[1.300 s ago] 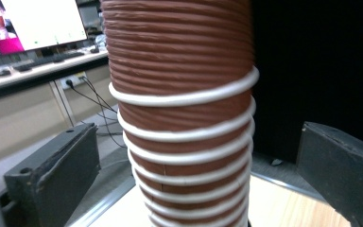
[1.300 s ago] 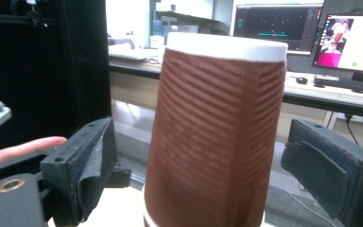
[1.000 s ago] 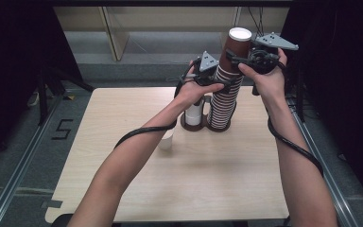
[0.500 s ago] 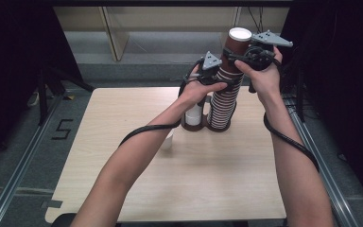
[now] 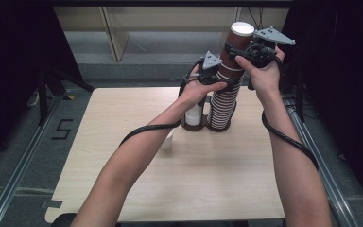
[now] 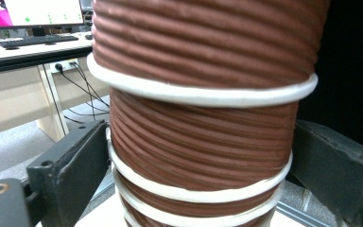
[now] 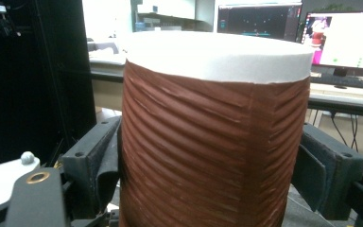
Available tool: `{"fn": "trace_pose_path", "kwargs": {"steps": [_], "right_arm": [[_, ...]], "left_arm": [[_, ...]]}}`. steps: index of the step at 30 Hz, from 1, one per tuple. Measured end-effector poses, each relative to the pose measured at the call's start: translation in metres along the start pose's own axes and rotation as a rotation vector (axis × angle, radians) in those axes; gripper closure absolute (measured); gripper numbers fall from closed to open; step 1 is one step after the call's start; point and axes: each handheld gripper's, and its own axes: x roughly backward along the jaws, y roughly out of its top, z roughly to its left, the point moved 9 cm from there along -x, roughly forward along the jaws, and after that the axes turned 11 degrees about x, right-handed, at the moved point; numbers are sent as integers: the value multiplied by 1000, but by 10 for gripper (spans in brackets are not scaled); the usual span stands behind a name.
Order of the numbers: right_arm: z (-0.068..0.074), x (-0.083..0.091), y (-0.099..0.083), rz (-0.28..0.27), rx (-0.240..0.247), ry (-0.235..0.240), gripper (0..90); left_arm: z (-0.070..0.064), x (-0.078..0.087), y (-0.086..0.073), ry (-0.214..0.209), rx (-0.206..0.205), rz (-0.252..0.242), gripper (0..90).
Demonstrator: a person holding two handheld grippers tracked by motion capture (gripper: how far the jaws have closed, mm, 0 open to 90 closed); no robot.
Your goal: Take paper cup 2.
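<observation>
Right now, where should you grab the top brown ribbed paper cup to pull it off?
Grip the top brown ribbed paper cup on its ridged wall just under the white rim, from the sides, as the right gripper does; the stack below blocks lower holds.

Both arms are stretched forward; the right gripper (image 5: 246, 51) is held higher than the left gripper (image 5: 216, 78), fingers apparently clamped.

Brown ribbed cups with white rims

The stack of cups (image 5: 225, 90) is brown with slanting ridges and white rims; the top cup (image 7: 215, 127) shows the same. The tabletop (image 5: 208, 175) is pale wood grain; the fingers (image 6: 71, 170) are black.
</observation>
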Motion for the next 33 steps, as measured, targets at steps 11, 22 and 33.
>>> {"fn": "trace_pose_path", "kwargs": {"steps": [11,22,33], "right_arm": [[-9,7,14,-79,-30,-46,203],[-10,16,34,-170,-80,-58,207],[-13,24,45,-229,-113,-83,208]], "left_arm": [[0,0,0,-2,-11,1,61],[0,0,1,2,-20,3,61],[0,0,1,5,-16,0,61]]}}
